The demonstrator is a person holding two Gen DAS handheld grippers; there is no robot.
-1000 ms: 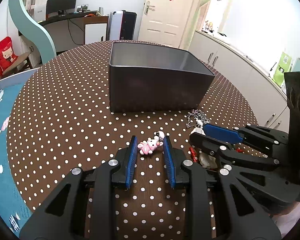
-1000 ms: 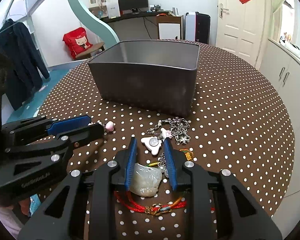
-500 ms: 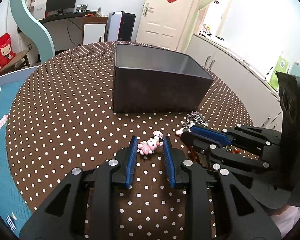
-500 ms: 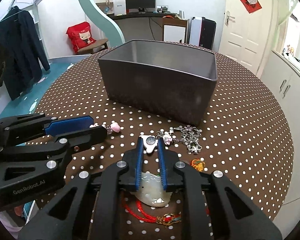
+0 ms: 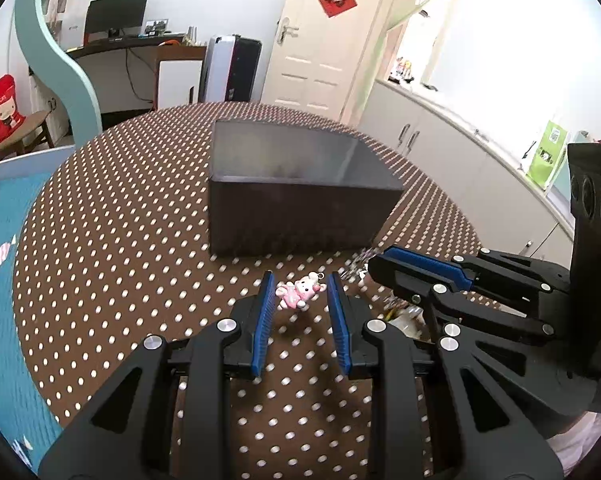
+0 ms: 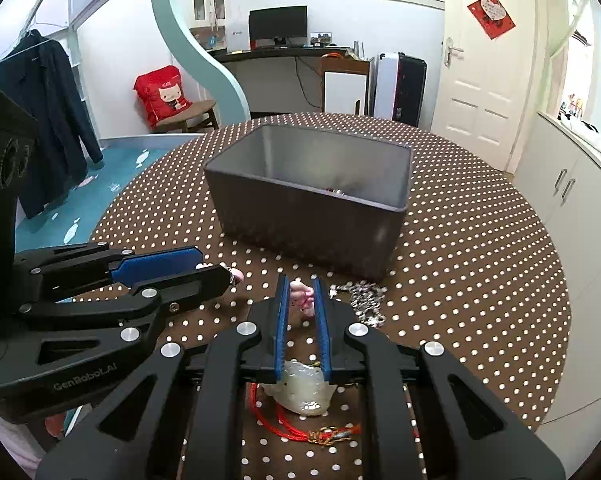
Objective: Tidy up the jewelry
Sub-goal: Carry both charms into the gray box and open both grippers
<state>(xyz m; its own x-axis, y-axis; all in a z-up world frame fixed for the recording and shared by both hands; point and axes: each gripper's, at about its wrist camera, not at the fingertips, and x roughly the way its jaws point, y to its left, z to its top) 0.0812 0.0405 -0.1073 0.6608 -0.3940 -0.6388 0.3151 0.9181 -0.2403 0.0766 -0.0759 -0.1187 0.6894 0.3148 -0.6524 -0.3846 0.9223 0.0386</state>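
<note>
The right tool (image 6: 301,294) is pinching a small pink-and-white charm (image 6: 303,298) above the dotted brown counter (image 6: 480,280); its silver chain (image 6: 362,300), apparently attached, is trailing and risks snagging. The left tool (image 5: 300,294) is standing spread around a pink figurine charm (image 5: 298,293).

Bright daylight blows out the right side; fisheye edges curve, slight blur.
</note>
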